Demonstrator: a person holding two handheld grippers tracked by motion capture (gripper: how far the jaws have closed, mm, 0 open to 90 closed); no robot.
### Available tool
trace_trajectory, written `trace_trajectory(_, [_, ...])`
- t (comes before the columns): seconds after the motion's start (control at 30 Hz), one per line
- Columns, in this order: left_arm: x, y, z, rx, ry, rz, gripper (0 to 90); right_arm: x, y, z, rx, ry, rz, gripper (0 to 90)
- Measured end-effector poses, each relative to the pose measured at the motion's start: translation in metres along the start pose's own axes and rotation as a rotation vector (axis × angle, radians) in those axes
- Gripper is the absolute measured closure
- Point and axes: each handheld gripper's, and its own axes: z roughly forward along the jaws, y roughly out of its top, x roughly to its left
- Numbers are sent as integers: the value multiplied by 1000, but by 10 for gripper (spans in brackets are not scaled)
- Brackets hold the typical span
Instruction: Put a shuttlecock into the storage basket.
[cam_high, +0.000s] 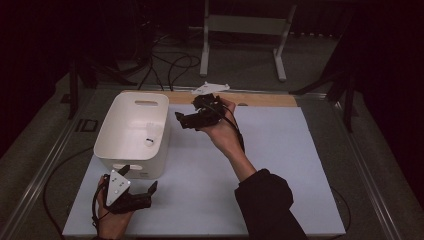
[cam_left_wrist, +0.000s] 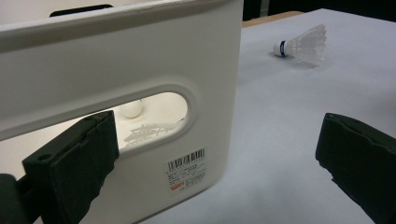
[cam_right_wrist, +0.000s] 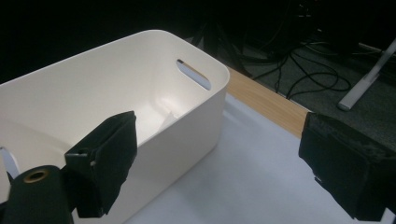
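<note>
Both tools empty right now. Left gripper (cam_high: 138, 178) low at the near-left corner of the white surface (cam_high: 280, 165), jaws spread wide, one just beside the near end wall of the white storage bin (cam_high: 107, 125) below its handle slot (cam_left_wrist: 159, 100), the other over bare surface. Right gripper (cam_high: 187, 112) raised near the far edge, just right of the bin's far-right corner, jaws also wide apart with nothing between them.

One shuttlecock (cam_high: 150, 142) already down on the bin floor, toward the near end. A second shuttlecock (cam_left_wrist: 303, 44), with a blue band at its cork, on its side on the open surface toward the far edge, well clear of the bin wall.

Probably the fetch of that loose shuttlecock next, most likely with the right gripper. To do it well: come down from above with jaws kept wide, close on the cork or just behind the band rather than on the skirt, and squeeze lightly to avoid crushing the feathers. Lift fully above the rim before crossing over, then release low inside so as not to bounce it out.

Plenty of bare surface right of the bin for the approach. Less slack at the far edge, close to the wooden strip (cam_high: 265, 99). Worth keeping the left gripper off the bin wall to avoid nudging it.
</note>
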Motion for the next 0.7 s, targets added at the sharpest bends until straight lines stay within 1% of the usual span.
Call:
trace_trajectory(0.47, [0,0,0,0,0,0,1,-9,-8,-6,4,-16,15,115])
trace_trajectory(0.57, [0,0,0,0,0,0,1,-12,-9,-7,4,-20,10,115])
trace_trajectory(0.63, [0,0,0,-1,1,-1,1,-13,-10,-8,4,-24,23,115])
trace_trajectory(0.7, [0,0,0,-1,1,-1,1,-15,-12,-9,4,-23,21,115])
